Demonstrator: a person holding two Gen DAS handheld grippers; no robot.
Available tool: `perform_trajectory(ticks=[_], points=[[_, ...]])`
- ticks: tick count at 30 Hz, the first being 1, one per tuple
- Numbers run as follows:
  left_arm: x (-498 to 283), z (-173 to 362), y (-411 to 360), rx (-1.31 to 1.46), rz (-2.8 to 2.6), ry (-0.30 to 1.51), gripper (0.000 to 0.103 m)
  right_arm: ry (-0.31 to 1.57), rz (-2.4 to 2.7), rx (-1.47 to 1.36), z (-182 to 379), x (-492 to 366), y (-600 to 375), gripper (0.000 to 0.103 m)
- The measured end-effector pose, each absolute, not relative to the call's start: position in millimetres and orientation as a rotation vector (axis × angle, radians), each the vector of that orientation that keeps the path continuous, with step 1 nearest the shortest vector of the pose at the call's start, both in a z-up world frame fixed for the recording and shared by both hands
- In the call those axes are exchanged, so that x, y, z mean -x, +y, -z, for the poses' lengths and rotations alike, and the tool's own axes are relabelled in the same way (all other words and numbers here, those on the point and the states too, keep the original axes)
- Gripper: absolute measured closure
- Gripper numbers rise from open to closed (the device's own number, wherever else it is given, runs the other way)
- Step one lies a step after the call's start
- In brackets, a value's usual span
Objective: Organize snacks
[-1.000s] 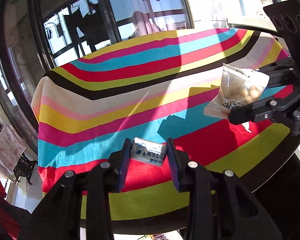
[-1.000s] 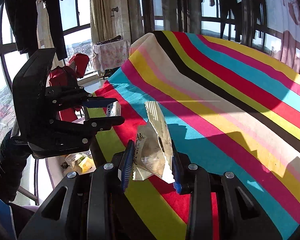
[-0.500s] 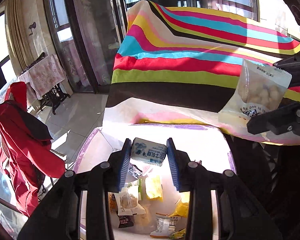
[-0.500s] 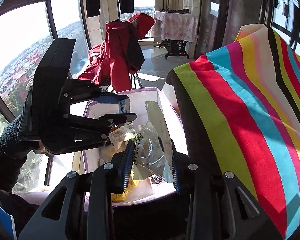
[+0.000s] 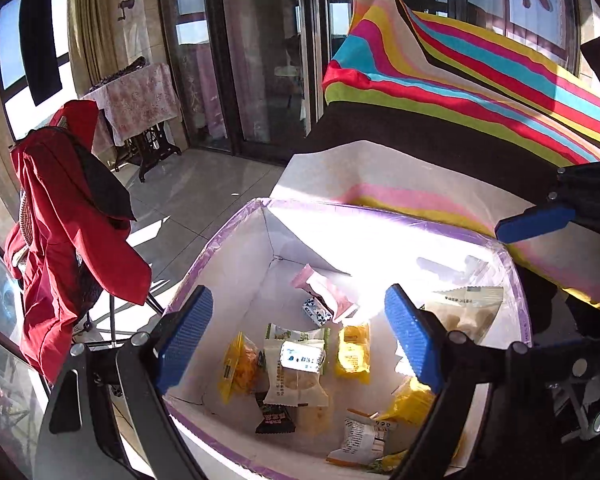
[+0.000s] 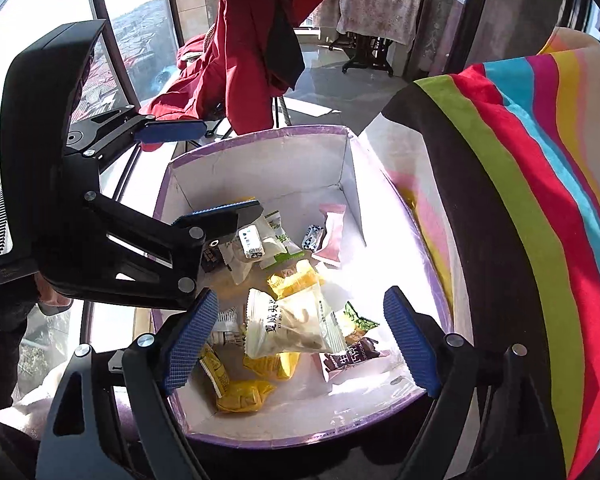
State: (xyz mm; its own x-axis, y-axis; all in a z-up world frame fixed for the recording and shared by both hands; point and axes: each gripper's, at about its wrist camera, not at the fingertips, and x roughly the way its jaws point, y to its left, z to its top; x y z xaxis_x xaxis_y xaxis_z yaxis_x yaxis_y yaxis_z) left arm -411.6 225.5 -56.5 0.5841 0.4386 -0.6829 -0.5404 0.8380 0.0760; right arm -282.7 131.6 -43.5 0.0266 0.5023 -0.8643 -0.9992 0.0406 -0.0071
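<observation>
Jacket (image 5: 72, 216) first, a red one draped over a chair at the far left of the left wrist view, with tiled floor (image 5: 204, 196) behind it. Next over is the left gripper (image 5: 298, 334), hanging above the open white box with a purple rim (image 5: 228, 236). Its jaws are opening, spread wide, blue pads clear of everything. Between them, down in the box, a small white-and-blue snack packet (image 5: 303, 357) lies on top of a bigger clear pouch, not touched by either pad. Around it sit yellow packets, a pink one (image 5: 325, 288) and a dark one near the bottom.

Further right, a clear bag of pale round snacks (image 5: 466, 310) leans against the box's right wall, and one blue pad of the other gripper pokes in at the edge. Past that hangs the striped tablecloth (image 5: 480, 76).

In the right wrist view, the right gripper (image 6: 300, 336) is over the same box, jaws also opening and wide apart. A clear bag with printed characters (image 6: 290, 326) lies loose on the pile between its pads, neither one pressing it. The tablecloth fills the right side there too.
</observation>
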Motion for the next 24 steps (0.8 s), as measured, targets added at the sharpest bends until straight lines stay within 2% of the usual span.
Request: perform_trajectory(ticks=[2,7,10,13,18,24], points=[[415,50,228,0.165,-0.609,0.724,0.002,0.864,-1.369,0.763,43,278,129,0.017],[420,25,231,0.226,-0.809,0.645,0.002,0.917,-1.304,0.781,42,275,126,0.017],[412,25,233,0.231,-1.002,0.748,0.002,0.942,-1.289,0.767,42,274,127,0.017],[399,38,236,0.266,-0.953,0.871,0.002,0.969,-1.284,0.75,44,272,128,0.017],[393,62,234,0.393,-0.866,0.949,0.002,0.977,-1.226,0.757,54,269,129,0.017],[392,72,231,0.409,-0.854,0.968,0.002,1.028,-1.156,0.774,75,265,126,0.017]])
